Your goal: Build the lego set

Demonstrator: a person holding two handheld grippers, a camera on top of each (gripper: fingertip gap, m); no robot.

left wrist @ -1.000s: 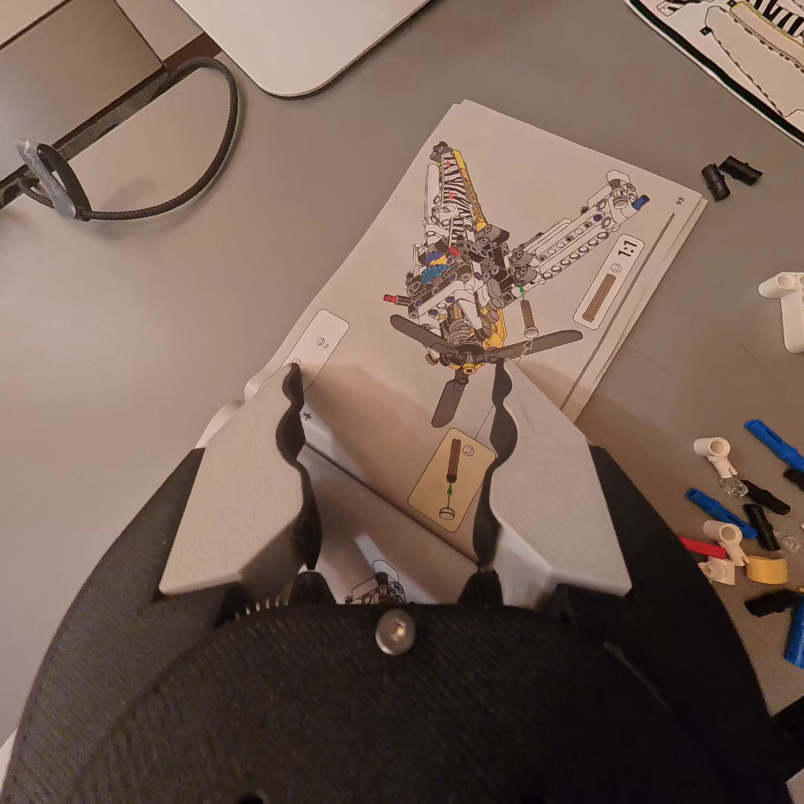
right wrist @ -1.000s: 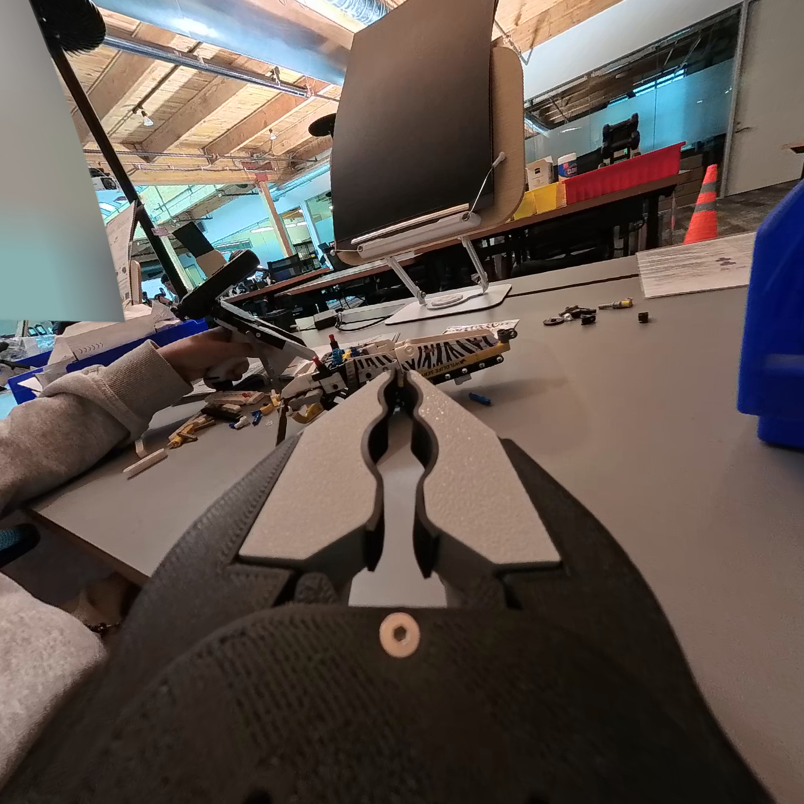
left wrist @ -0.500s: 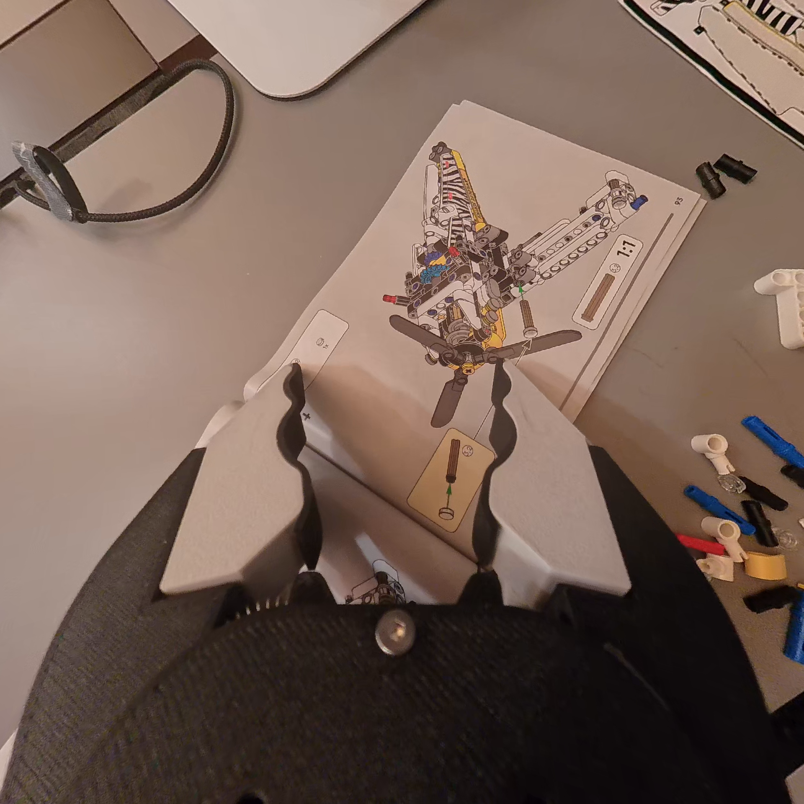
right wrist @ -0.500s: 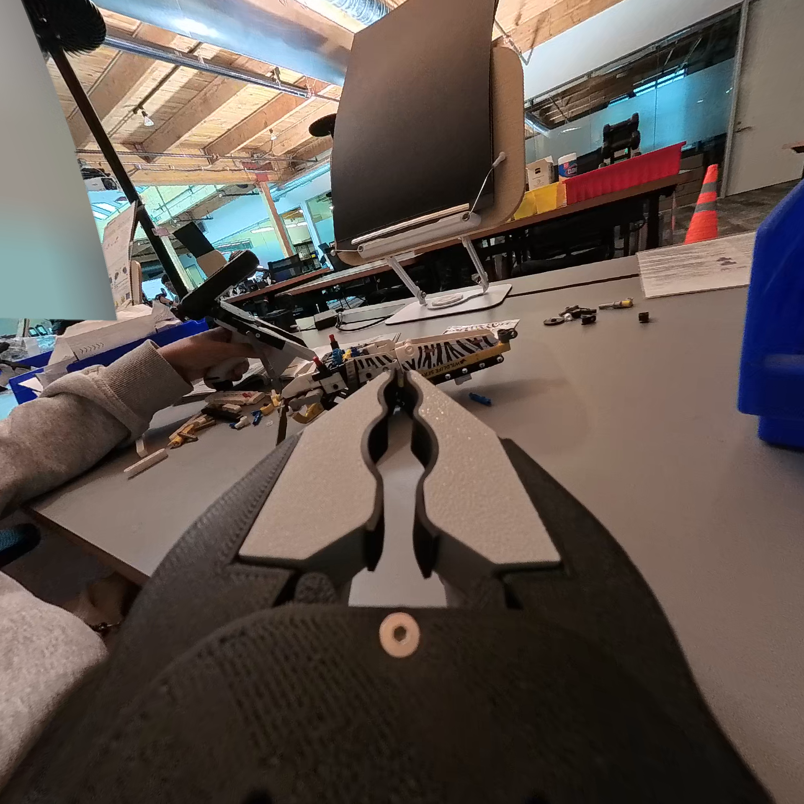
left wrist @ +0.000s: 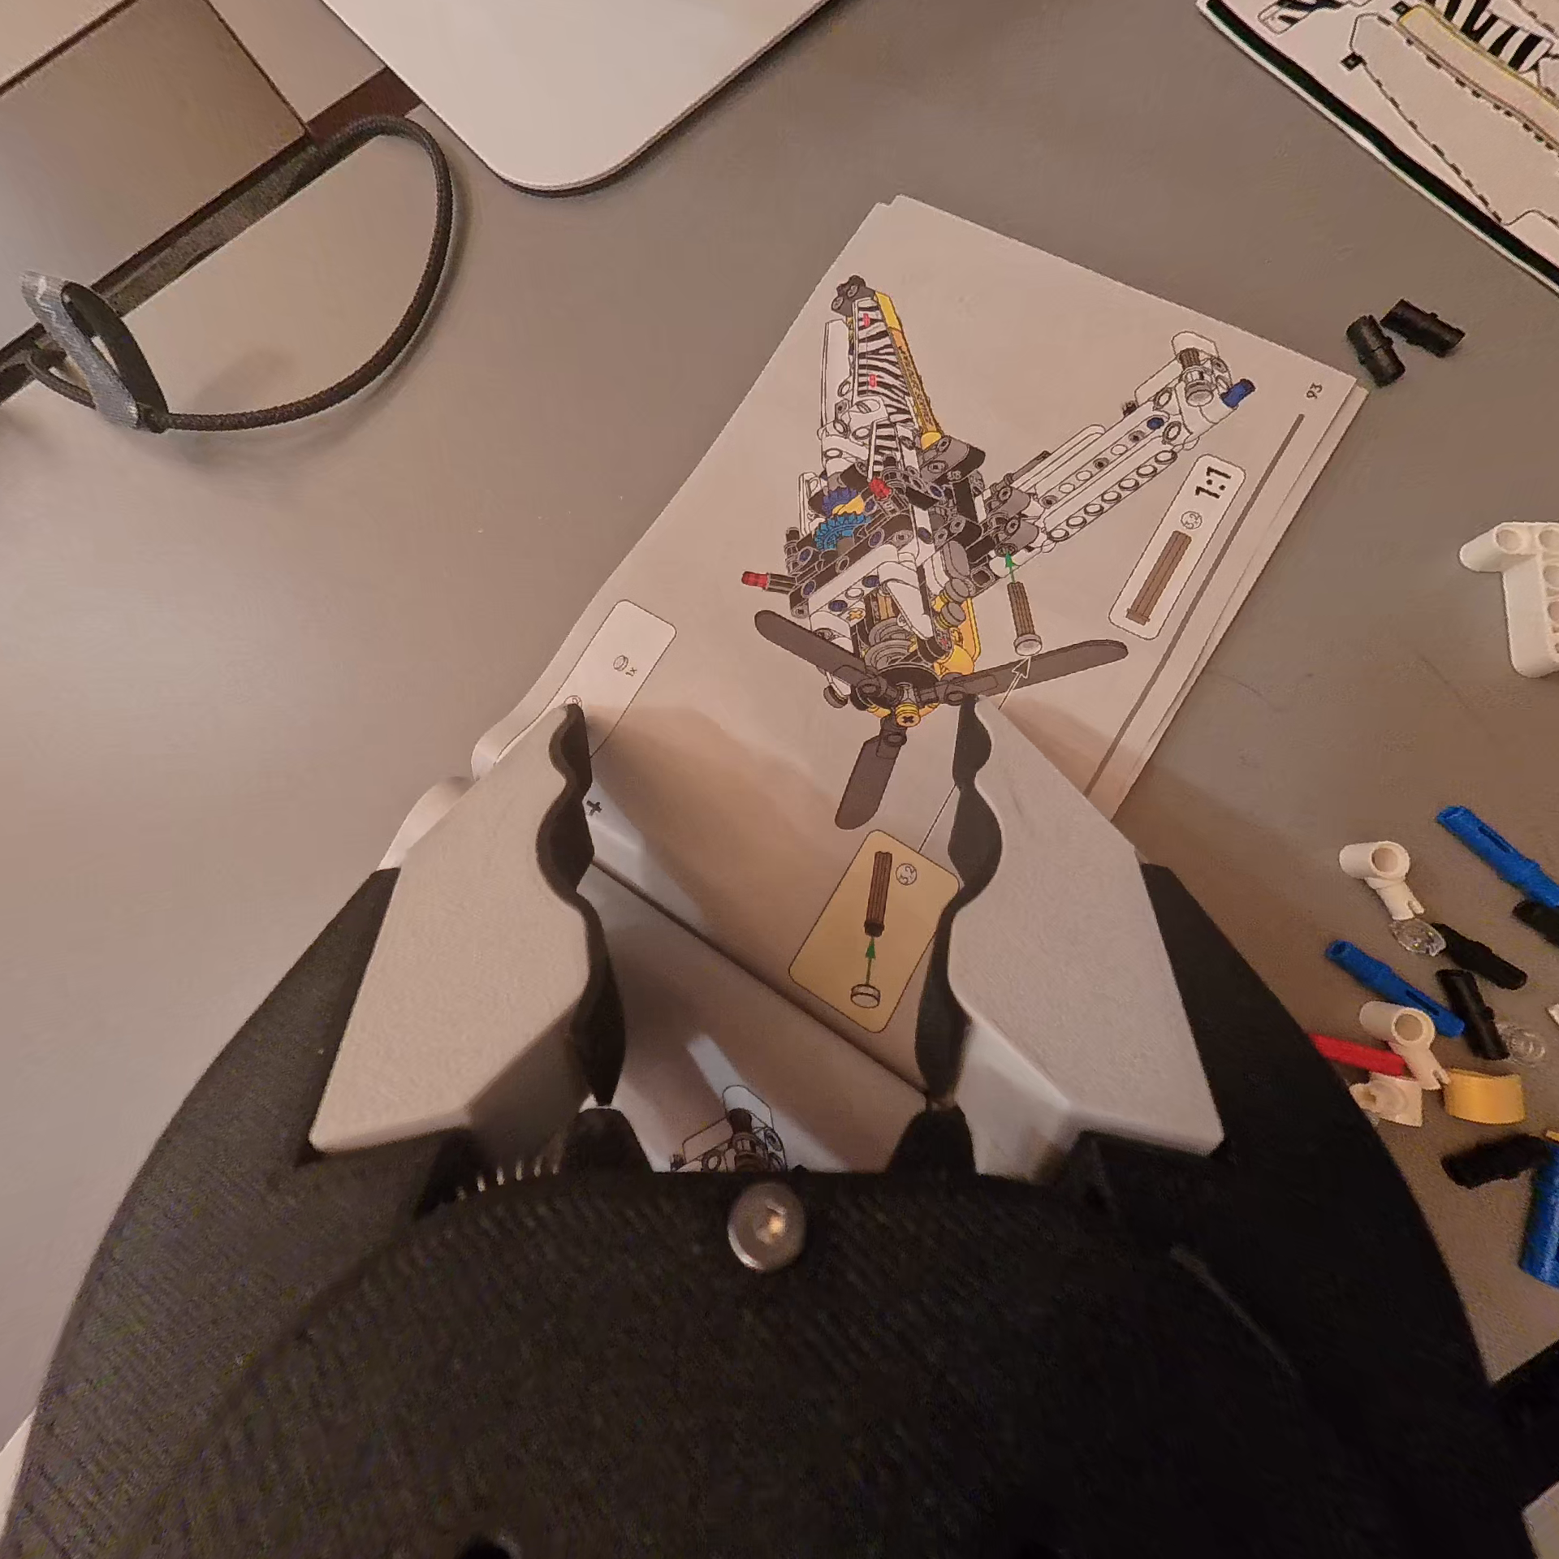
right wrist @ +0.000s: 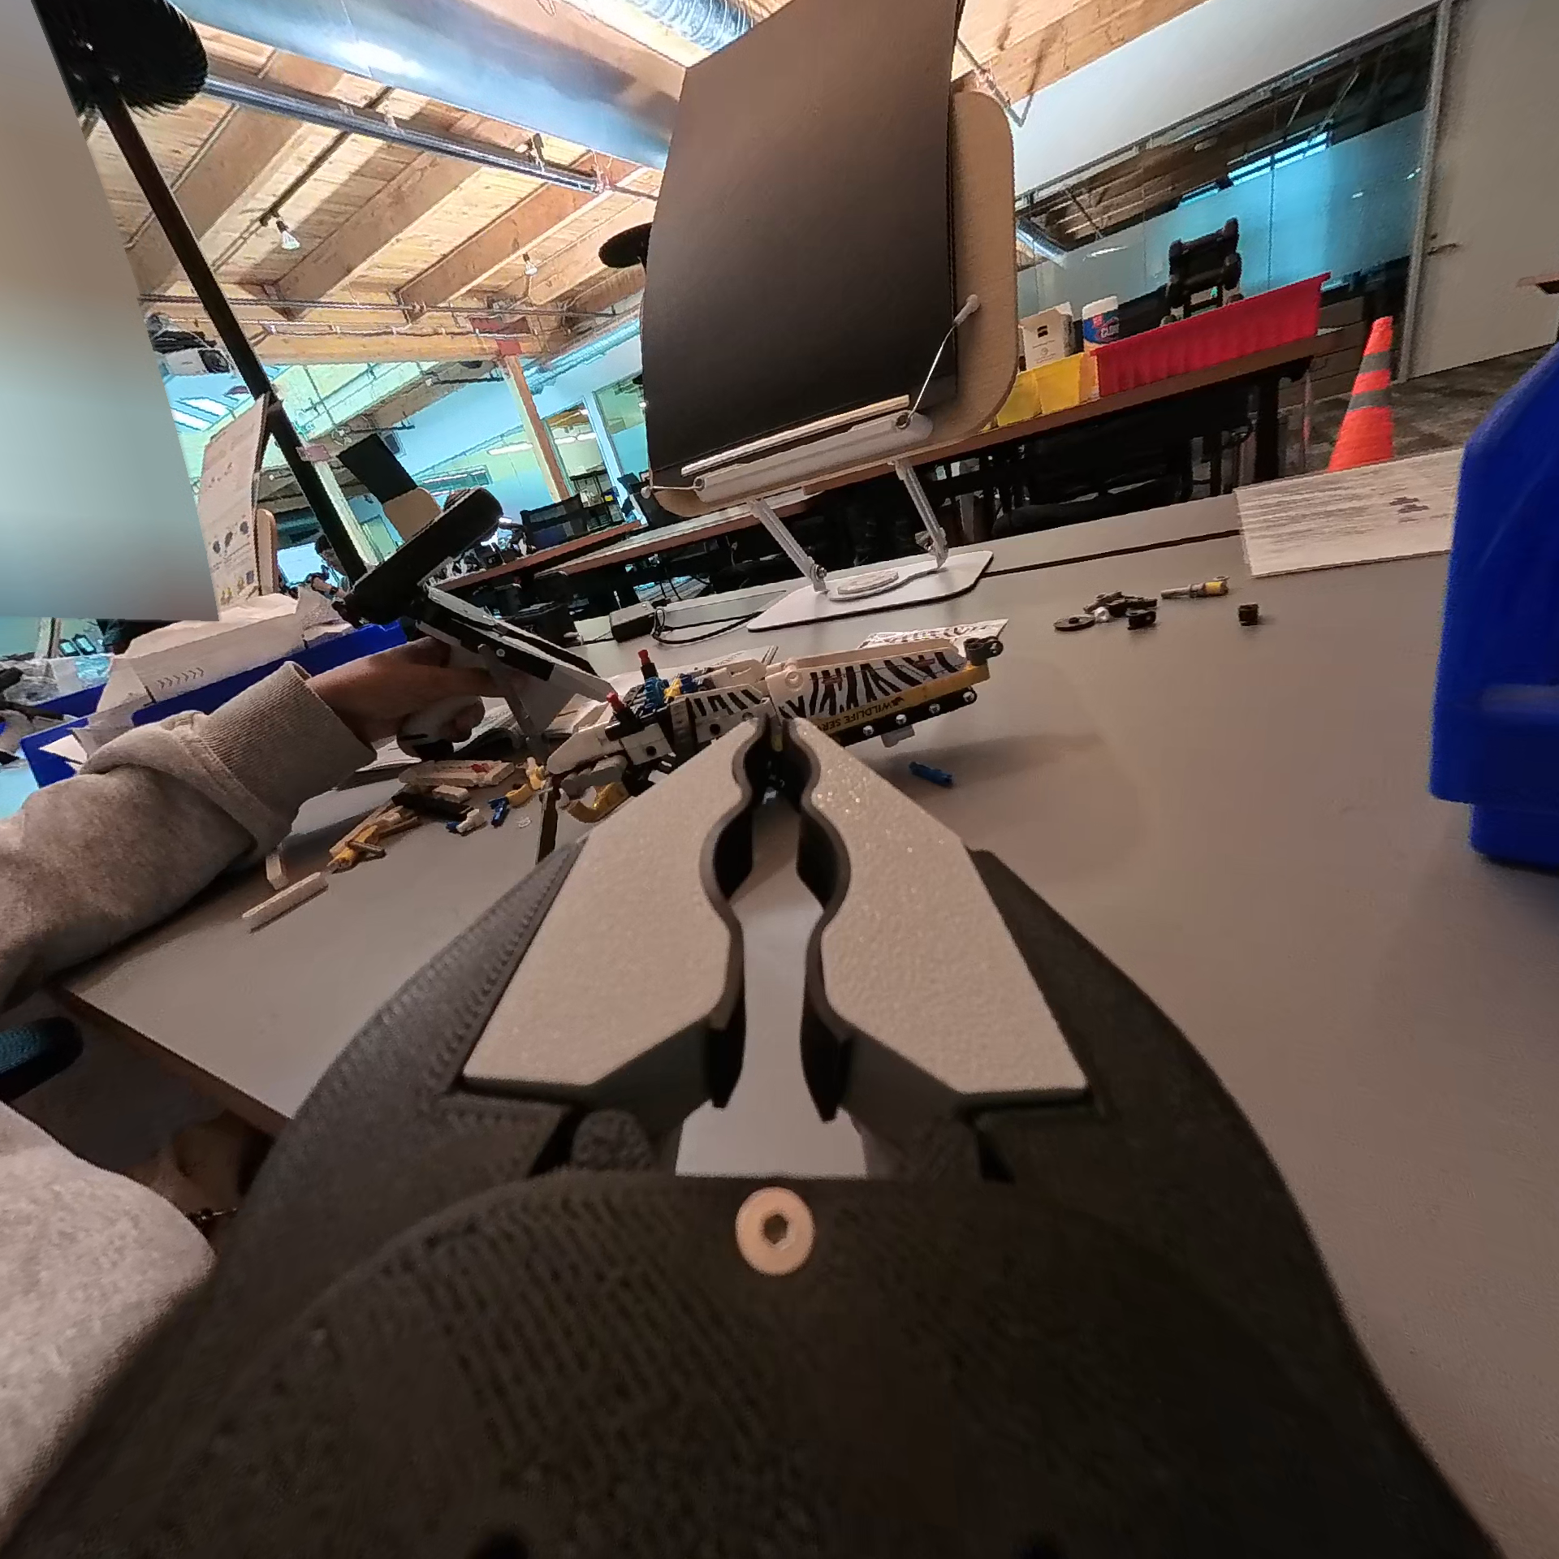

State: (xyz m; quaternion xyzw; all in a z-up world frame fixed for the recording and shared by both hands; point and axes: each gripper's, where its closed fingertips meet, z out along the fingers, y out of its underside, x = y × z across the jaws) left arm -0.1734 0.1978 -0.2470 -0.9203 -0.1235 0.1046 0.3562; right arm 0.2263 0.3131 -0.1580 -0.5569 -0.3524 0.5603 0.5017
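The zebra-striped white and yellow lego model [right wrist: 877, 683] is tilted, its tail raised above the grey table [right wrist: 1181, 844]. My right gripper [right wrist: 772, 730] is shut on the model's near side, with a dark part between the tips. My left gripper [left wrist: 769, 717] is open and empty, held above the open instruction booklet [left wrist: 1012, 278]. It also shows in the right wrist view [right wrist: 590, 682], held by a hand in a grey sleeve just left of the model. Loose small pieces [left wrist: 1426, 995] in blue, white, black, red and tan lie right of the booklet.
A black cable [left wrist: 380, 371], a white stand base [left wrist: 548, 76], a sticker sheet [left wrist: 1434, 101], two black pins [left wrist: 1400, 333] and a white piece [left wrist: 1527, 590] surround the booklet. A tablet on a stand [right wrist: 801, 253], a blue bin [right wrist: 1510, 633], small parts [right wrist: 1113, 609] and more pieces [right wrist: 439, 810] are on the table. Spacing between my two grippers at the tips: around 45 cm. To the white piece [left wrist: 1527, 590]: left tips about 12 cm, right tips about 25 cm.
Almost nothing. The left wrist view has drifted very slightly over the booklet. The right gripper stays shut on the model in the same place.
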